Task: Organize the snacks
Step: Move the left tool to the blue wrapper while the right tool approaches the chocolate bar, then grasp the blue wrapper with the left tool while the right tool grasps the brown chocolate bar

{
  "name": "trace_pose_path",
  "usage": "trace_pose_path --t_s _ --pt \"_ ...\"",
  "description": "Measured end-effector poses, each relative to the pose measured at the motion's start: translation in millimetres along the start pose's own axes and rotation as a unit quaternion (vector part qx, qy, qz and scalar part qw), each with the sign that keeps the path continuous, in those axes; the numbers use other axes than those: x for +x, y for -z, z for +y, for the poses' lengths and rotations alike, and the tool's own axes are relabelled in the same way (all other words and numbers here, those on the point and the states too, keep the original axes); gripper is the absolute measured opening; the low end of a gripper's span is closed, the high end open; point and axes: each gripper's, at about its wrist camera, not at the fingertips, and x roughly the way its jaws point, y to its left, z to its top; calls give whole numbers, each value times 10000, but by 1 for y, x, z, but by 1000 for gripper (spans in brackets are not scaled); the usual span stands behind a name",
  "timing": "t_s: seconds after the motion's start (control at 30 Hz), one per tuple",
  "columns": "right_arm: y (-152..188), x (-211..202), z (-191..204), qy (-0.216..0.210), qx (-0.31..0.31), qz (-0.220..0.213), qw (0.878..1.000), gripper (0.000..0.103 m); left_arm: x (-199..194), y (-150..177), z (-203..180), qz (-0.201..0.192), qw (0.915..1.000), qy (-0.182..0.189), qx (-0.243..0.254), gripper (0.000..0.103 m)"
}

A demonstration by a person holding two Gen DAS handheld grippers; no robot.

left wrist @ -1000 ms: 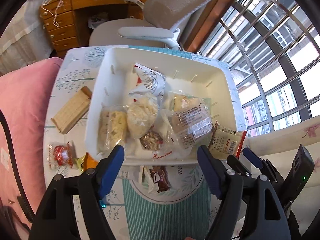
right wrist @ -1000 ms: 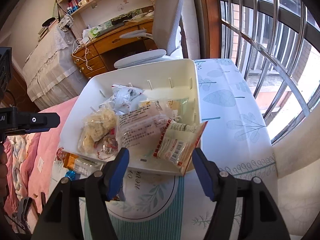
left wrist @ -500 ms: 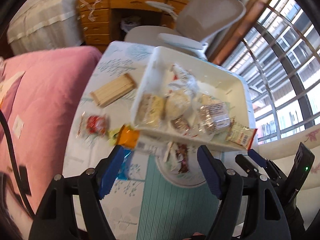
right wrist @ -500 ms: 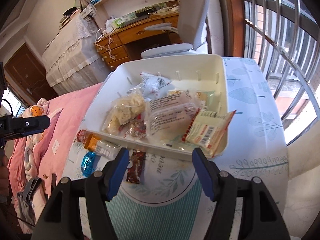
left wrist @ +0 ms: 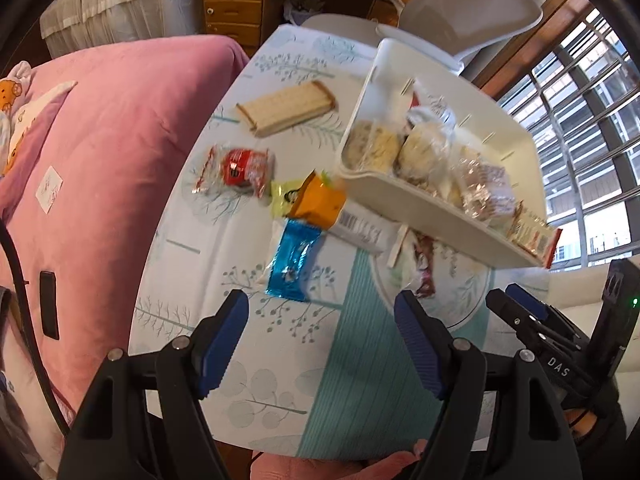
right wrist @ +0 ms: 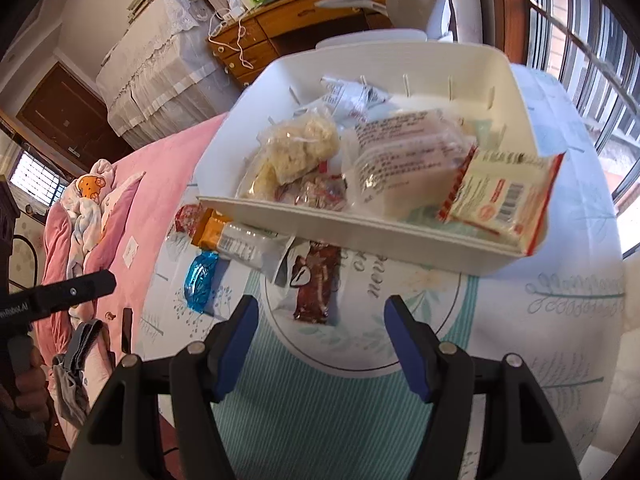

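I held both tools over the near end of the table, and neither had anything in it: my left gripper (left wrist: 322, 340) stood with its jaws wide apart, and so did my right gripper (right wrist: 320, 346). The white bin (right wrist: 360, 236) sat at the far side, already loaded with bagged snacks, with a red-edged packet (right wrist: 500, 200) leaning over its near right corner.

Several snacks lay loose on the tablecloth (left wrist: 280, 380). The blue foil packet (left wrist: 294, 260) was the nearest to my left tool, just ahead of the left jaw. Its long axis ran roughly away from me, tilted a little rightward at the far end, where it touched the orange packet (left wrist: 320, 202). I judged it the piece to take next. To do that well I needed to come down across its narrow width, near the middle, so the flat foil would not slip or fold, and lift it clear of the orange packet before swinging toward the bin.

The brown chocolate bar (right wrist: 318, 284) lay ahead of my right tool, its length also pointing away from me, its far end tucked under the bin's near wall. The wafer block (left wrist: 286, 108) and the red candy wrapper (left wrist: 238, 170) lay farther off on the left.
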Motion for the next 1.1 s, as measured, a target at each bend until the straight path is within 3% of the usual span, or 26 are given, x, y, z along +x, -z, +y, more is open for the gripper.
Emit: trace_pose_path --t_s 0.23,0.47,0.67,1.03,1.1 --pt "5 34 9 -28 423 568 9975 66 37 -6 14 444 9990 33 85 73" --pt "5 64 21 273 803 868 9926 66 75 -20 22 895 9954 158 287 72" --pt "2 82 27 579 1071 892 9885 66 101 -36 26 1111 9920 207 563 70" --pt "-5 105 39 1106 1186 816 9834 59 129 -53 25 1411 9844 331 998 56" --pt "-8 108 42 1180 1134 793 9833 57 131 -53 24 1440 9835 334 1045 50"
